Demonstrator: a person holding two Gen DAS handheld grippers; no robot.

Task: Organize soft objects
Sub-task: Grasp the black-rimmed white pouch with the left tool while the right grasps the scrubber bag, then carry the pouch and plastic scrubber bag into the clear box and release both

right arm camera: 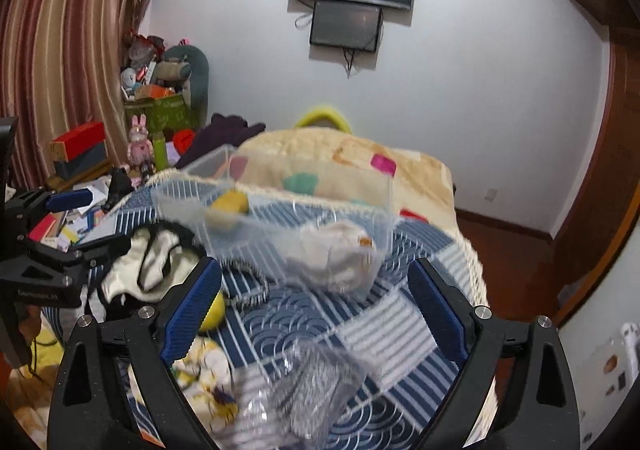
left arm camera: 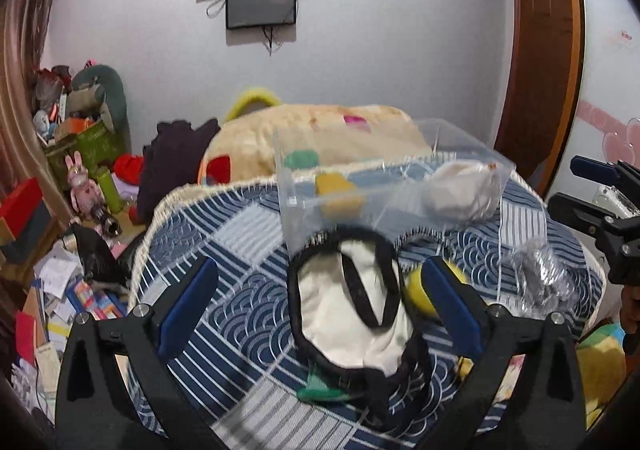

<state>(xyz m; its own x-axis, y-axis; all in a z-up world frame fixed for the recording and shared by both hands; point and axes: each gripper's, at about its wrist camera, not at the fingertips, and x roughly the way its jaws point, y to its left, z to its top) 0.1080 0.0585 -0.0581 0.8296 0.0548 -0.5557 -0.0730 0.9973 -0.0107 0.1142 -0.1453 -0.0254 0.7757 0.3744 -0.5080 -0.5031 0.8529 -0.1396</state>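
While both grippers hover over the bed [left arm camera: 224, 290], I note the left gripper [left arm camera: 320, 302] with jaws spread wide, empty, around the cream garment [left arm camera: 348, 322] lying on the quilt. The right gripper [right arm camera: 316, 310] is likewise wide open, holding nothing. The clear bin [left arm camera: 384, 186] stands at 12 o'clock of the garment, a white bundle [left arm camera: 460, 190] inside; a yellow ball [left arm camera: 418, 292] lies at 3 o'clock.

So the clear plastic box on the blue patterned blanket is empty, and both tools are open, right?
Not quite. The clear plastic box is not empty: a white bundle lies inside it, as the right wrist view shows. The left tool and right tool are both open above the blue patterned blanket.
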